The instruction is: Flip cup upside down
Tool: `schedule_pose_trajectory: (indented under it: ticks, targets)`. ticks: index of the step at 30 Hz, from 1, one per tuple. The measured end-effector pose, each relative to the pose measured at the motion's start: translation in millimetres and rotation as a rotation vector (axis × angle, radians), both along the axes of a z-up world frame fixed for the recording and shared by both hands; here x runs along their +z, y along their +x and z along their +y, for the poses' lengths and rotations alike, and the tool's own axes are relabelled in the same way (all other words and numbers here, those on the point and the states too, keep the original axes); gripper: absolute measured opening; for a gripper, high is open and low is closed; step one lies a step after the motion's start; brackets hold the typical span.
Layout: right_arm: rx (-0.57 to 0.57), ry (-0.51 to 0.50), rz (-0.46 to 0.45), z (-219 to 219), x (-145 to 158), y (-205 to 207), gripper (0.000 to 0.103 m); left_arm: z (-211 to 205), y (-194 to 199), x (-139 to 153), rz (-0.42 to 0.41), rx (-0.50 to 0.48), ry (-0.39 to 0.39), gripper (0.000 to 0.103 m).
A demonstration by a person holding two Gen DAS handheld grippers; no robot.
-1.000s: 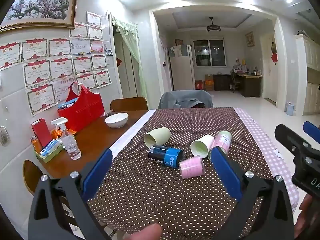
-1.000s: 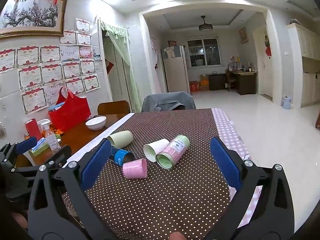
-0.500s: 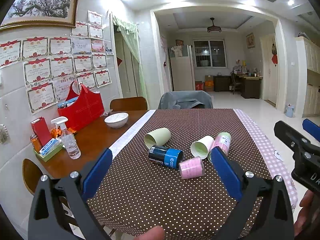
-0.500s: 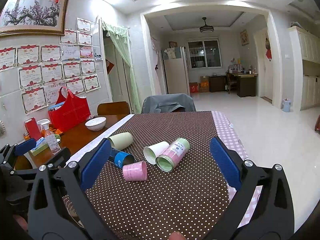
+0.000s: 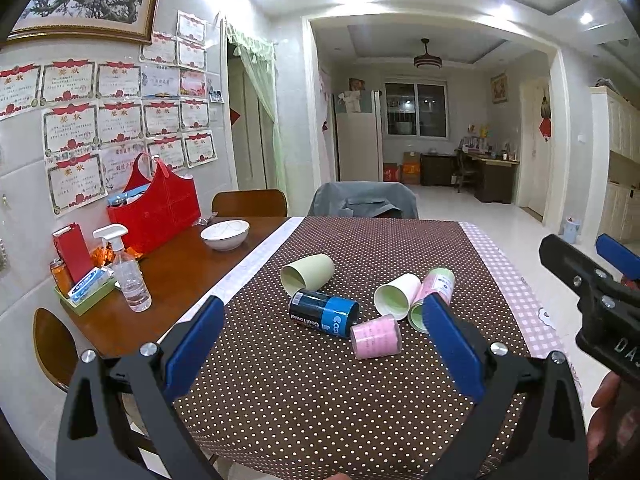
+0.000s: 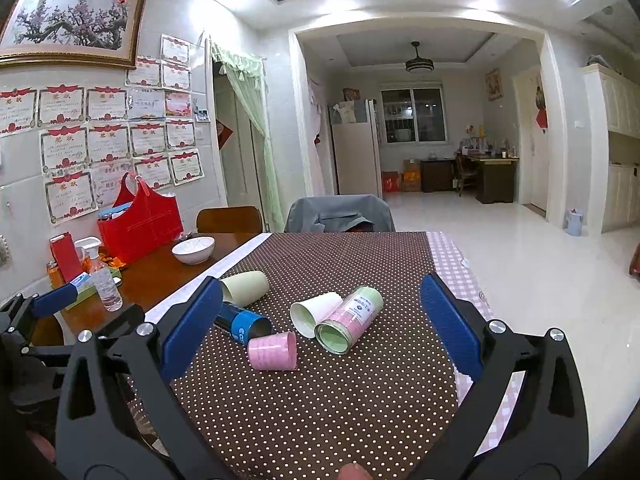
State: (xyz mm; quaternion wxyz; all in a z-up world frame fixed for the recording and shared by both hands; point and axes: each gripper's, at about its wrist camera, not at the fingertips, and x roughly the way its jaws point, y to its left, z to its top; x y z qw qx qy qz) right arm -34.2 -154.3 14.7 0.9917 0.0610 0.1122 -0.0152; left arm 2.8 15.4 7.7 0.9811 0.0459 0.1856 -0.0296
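A brown cloth [image 5: 304,384] with white polka dots covers the tabletop, edged on the right by a pink-and-white checked cloth [image 5: 516,292]. On it lie a pale green cup [image 5: 308,270], a white cup [image 5: 396,294] green inside, a pink cup [image 5: 376,338], a black-and-blue can [image 5: 324,312] and a pink-and-green can [image 6: 350,314]. The fingers [image 5: 196,344] are blue-padded on black frames; the bag [image 5: 156,208] is red.

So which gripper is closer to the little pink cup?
Probably the right gripper: the pink cup lies just ahead, between its open fingers. From the left gripper, it sits further forward and toward the right finger.
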Motion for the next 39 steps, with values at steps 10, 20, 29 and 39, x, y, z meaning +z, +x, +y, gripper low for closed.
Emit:
schedule_pose_trajectory:
  ticks: [10, 20, 29, 39]
  targets:
    - [0.013, -0.022, 0.000, 9, 2, 4, 0.097, 8, 2, 2, -0.002, 0.008, -0.012, 0.097]
    - [0.024, -0.038, 0.005, 14, 2, 12, 0.097, 8, 3, 0, -0.001, 0.008, -0.008, 0.097]
    - [0.031, -0.057, 0.027, 16, -2, 28, 0.097, 14, 20, -4, 0.012, 0.022, -0.011, 0.097]
    - [0.028, -0.077, 0.084, 16, -13, 70, 0.097, 14, 65, -11, 0.041, 0.017, 0.028, 0.097]
